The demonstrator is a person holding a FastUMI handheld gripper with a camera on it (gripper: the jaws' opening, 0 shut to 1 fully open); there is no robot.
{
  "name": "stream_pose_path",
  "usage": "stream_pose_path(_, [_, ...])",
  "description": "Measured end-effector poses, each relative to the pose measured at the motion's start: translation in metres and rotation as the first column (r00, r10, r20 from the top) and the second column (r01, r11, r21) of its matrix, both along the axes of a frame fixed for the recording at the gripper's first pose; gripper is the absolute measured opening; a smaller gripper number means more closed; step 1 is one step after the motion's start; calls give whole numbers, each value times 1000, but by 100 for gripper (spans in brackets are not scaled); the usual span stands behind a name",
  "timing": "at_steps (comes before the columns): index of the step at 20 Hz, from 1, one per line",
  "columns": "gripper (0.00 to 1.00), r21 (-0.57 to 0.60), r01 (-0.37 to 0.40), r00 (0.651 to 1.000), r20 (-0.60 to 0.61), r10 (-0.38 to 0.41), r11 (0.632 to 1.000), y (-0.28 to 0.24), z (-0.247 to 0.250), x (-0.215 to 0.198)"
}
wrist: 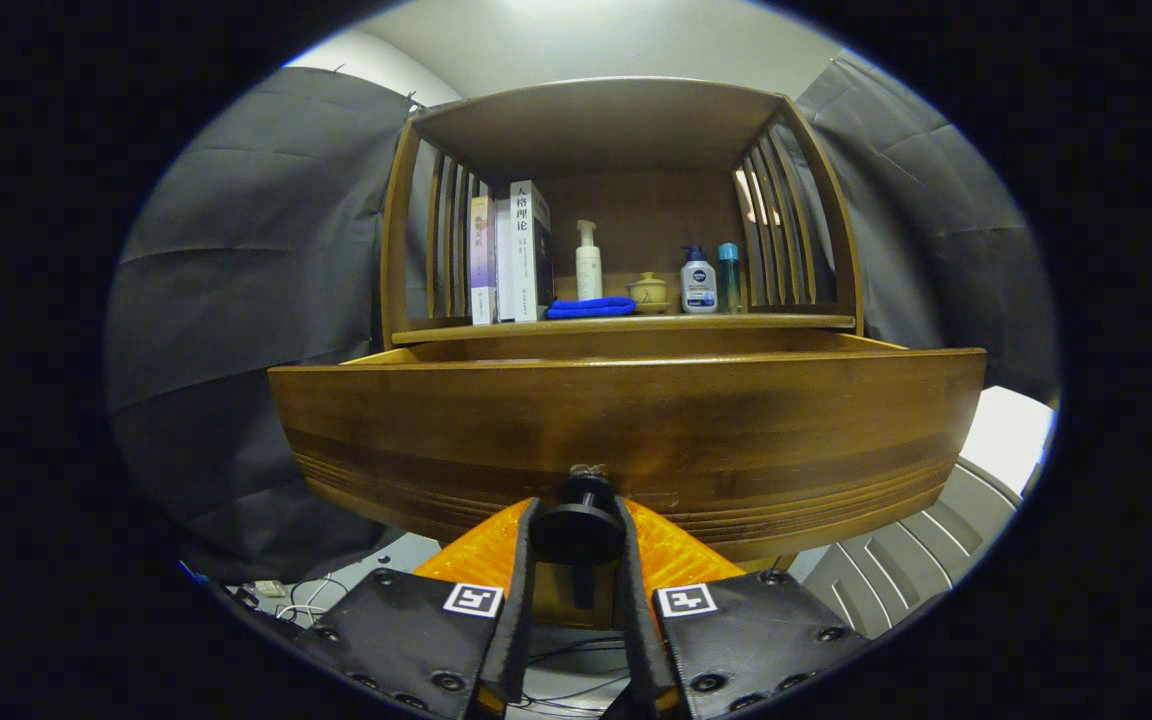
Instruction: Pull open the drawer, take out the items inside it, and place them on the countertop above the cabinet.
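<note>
The wooden drawer (626,430) stands pulled out from the cabinet, its broad front panel facing me. A round dark knob (581,525) sticks out from the lower middle of that panel. My gripper (578,535) is shut on the knob, one finger pressing on each side. The drawer's inside is hidden behind its front panel. Above it runs the countertop (626,324), a wooden shelf with slatted sides.
On the countertop stand three books (516,255), a white pump bottle (588,262), a folded blue cloth (591,307), a small lidded cup (647,291), a white-and-blue bottle (698,281) and a teal bottle (728,275). Cables (306,600) lie on the floor below.
</note>
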State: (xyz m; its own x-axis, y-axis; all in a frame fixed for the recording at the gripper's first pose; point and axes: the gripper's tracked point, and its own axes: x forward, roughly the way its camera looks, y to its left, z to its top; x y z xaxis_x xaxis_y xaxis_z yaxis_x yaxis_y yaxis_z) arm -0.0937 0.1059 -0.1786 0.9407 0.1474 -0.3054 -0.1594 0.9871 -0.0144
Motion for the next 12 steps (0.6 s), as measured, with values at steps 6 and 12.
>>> stream_pose_path(6, [93,-67,-128,980,144,136,990,14,50,-20])
stream_pose_path(12, [94,-5,-104,985,134,104,995,2,90,14])
